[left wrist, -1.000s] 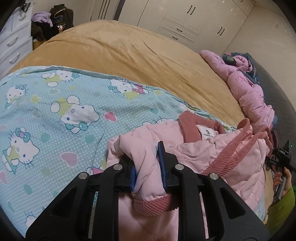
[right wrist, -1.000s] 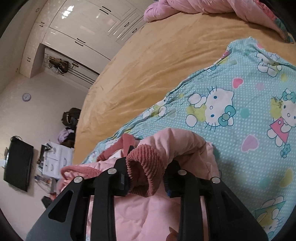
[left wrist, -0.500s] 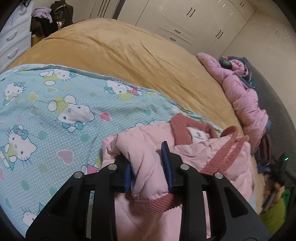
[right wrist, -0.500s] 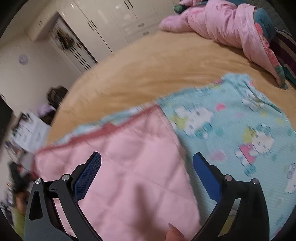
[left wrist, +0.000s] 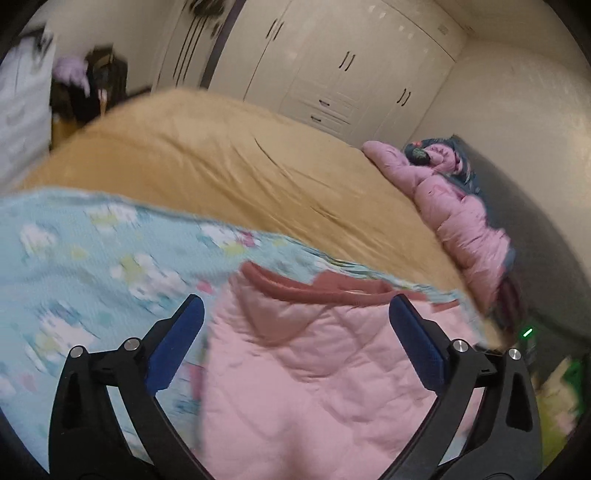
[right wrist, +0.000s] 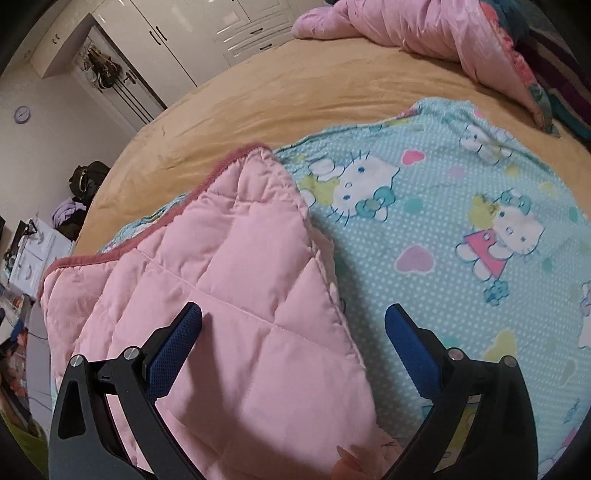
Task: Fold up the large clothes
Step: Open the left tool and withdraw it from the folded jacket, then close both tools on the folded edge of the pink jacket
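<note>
The jacket [right wrist: 229, 295] lies on the blanket [right wrist: 461, 206], which lies on the bed [right wrist: 295, 92]; blanket extends right of the jacket; a quilt [right wrist: 424, 26] lies behind

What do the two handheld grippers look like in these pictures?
The left gripper and the right gripper look alike: black angular plastic arms with silver round bolts, each arm ending in a flat blue textured pad. No cables, markings or sleeves are visible.

Matt quilted pink jacket [right wrist: 236, 280] — ribbed trim — on soft printed fleece blanket [right wrist: 461, 206]
</note>
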Demonstrator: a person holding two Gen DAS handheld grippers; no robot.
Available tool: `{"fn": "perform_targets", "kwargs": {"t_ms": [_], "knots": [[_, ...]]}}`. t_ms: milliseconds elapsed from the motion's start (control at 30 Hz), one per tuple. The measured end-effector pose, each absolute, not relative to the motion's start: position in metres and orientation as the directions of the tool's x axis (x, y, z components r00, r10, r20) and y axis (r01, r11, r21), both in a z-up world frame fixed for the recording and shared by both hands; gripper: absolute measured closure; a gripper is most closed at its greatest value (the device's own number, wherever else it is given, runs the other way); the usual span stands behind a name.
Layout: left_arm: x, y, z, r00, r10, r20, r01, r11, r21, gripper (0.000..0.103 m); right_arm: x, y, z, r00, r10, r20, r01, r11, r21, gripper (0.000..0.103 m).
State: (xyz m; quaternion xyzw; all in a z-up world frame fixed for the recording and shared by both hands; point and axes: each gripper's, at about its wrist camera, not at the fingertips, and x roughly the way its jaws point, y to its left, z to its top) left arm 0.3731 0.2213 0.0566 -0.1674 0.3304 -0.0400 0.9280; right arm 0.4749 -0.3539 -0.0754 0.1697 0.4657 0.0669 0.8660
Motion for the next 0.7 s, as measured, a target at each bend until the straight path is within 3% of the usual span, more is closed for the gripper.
{"fn": "perform_targets", "kwargs": {"t_ms": [200, 300, 400, 500, 567, 600, 633, 667, 700], "knots": [[0.378, 0.215, 0.0, 0.689, -0.072, -0.722, -0.077, 0.982, -0.171, 0.009, 0.484, -0.355, -0.058, 0.593, 0.242, -0.768, 0.009, 0.952, 0.307, 0.004], [0.378, 0.209, -0.028, 0.675, -0.018, -0.737, -0.085, 0.991, -0.101, 0.009, 0.497, -0.349, -0.063, 0.571, 0.234, -0.787, -0.006, 0.96, 0.281, 0.004], [0.381, 0.206, -0.046, 0.656, -0.096, -0.748, -0.05, 0.984, -0.171, 0.009, 0.511, -0.344, -0.067, 0.56, 0.217, -0.8, -0.02, 0.968, 0.248, 0.006], [0.39, 0.2, -0.047, 0.67, -0.124, -0.732, -0.032, 0.98, -0.195, 0.013, 0.524, -0.34, -0.071, 0.554, 0.24, -0.797, -0.033, 0.963, 0.268, 0.025], [0.394, 0.198, -0.048, 0.676, -0.12, -0.727, -0.049, 0.977, -0.207, 0.043, 0.535, -0.336, -0.078, 0.53, 0.265, -0.806, -0.029, 0.955, 0.295, 0.027], [0.394, 0.197, -0.05, 0.678, -0.102, -0.728, -0.068, 0.977, -0.201, 0.052, 0.537, -0.333, -0.081, 0.521, 0.265, -0.811, -0.03, 0.956, 0.292, 0.038], [0.394, 0.196, -0.053, 0.677, -0.088, -0.73, -0.08, 0.978, -0.191, 0.075, 0.537, -0.328, -0.082, 0.523, 0.263, -0.81, -0.043, 0.958, 0.283, 0.05], [0.393, 0.197, -0.055, 0.68, -0.079, -0.729, -0.087, 0.979, -0.187, 0.086, 0.534, -0.323, -0.082, 0.537, 0.246, -0.807, -0.054, 0.965, 0.258, 0.054], [0.389, 0.197, -0.055, 0.688, -0.083, -0.721, -0.088, 0.977, -0.196, 0.088, 0.53, -0.319, -0.081, 0.551, 0.234, -0.801, -0.073, 0.97, 0.234, 0.067]]}}
